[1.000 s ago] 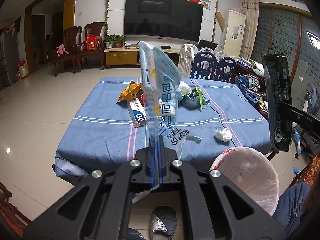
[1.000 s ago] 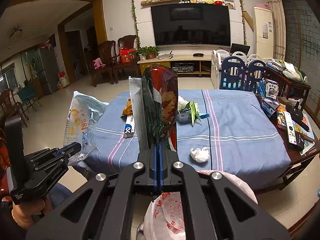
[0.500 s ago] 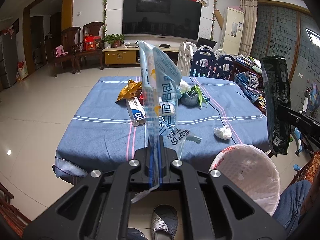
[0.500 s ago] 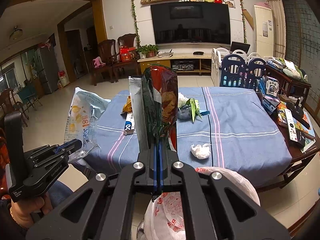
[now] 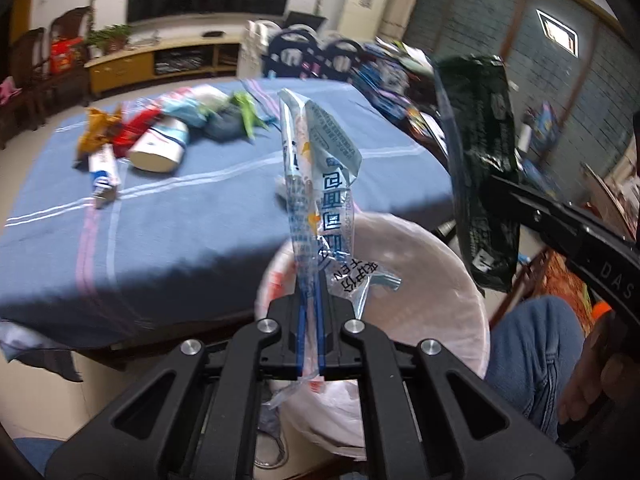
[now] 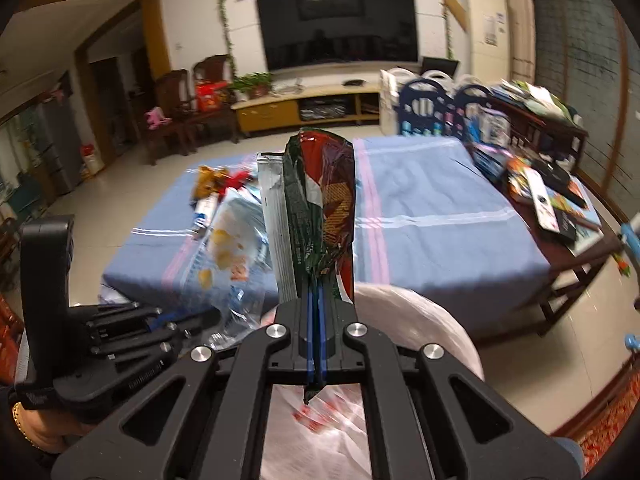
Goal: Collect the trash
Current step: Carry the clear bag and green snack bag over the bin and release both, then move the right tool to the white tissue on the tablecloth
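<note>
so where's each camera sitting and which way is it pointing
Left wrist: on the left claw, tilted down over the lined trash bin, shut on a clear blue snack bag; jeaned knee and right hand show.
Right wrist: on the right claw, facing the TV across the table, shut on a dark green chip bag; left hand shows.
Shared: table, bin, both bags.
</note>
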Demonstrator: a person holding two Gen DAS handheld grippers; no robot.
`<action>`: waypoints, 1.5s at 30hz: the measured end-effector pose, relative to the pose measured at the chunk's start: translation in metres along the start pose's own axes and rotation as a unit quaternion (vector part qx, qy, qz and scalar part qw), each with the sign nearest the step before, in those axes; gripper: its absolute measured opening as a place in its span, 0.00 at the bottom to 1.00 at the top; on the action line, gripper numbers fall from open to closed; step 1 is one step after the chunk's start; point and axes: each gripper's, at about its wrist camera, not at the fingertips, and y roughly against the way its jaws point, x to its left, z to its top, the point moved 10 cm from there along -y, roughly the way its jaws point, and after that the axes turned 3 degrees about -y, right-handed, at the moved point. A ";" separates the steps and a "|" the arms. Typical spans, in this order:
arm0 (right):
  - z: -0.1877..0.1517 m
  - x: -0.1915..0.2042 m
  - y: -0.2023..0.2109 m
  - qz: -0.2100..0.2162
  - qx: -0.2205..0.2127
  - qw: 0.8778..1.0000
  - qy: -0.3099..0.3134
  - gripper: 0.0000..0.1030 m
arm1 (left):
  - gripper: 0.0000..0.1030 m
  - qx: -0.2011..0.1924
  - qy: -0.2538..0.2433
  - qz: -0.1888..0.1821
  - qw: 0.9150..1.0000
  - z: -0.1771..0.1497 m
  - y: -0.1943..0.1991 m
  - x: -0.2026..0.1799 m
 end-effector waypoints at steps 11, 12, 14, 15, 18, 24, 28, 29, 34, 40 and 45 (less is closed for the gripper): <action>-0.006 -0.024 0.009 -0.018 -0.016 0.999 -0.034 0.78 | 0.96 -0.052 0.007 0.045 0.998 0.005 0.013 0.014; -0.006 -0.022 0.009 -0.018 -0.017 0.999 -0.030 0.78 | 0.97 -0.060 0.025 0.051 0.997 0.006 0.019 0.023; -0.006 -0.018 0.008 -0.012 -0.017 0.999 -0.027 0.78 | 0.97 -0.075 0.072 0.072 0.992 0.006 0.032 0.048; -0.007 -0.015 0.006 -0.009 -0.016 0.999 -0.026 0.78 | 0.97 -0.081 0.091 0.081 0.989 0.006 0.039 0.058; -0.010 -0.004 0.000 -0.001 -0.009 1.000 -0.018 0.78 | 0.97 -0.115 0.132 0.147 0.974 0.011 0.064 0.095; -0.015 0.017 -0.006 0.012 0.001 1.000 0.004 0.78 | 0.97 -0.120 0.163 0.193 0.960 0.009 0.080 0.121; -0.018 0.024 -0.011 0.015 0.009 1.000 0.009 0.78 | 0.97 -0.118 0.163 0.193 0.960 0.010 0.081 0.121; -0.019 0.024 -0.012 0.015 0.009 1.000 0.010 0.78 | 0.97 -0.116 0.162 0.193 0.961 0.010 0.080 0.120; -0.023 0.026 -0.020 0.017 0.017 1.000 0.012 0.78 | 0.97 -0.109 0.158 0.191 0.963 0.007 0.075 0.118; -0.023 0.025 -0.031 0.021 0.020 1.000 0.012 0.78 | 0.97 -0.106 0.164 0.188 0.963 0.006 0.073 0.119; -0.016 0.025 -0.050 0.026 0.023 0.999 0.019 0.78 | 0.97 -0.108 0.175 0.190 0.960 0.010 0.074 0.128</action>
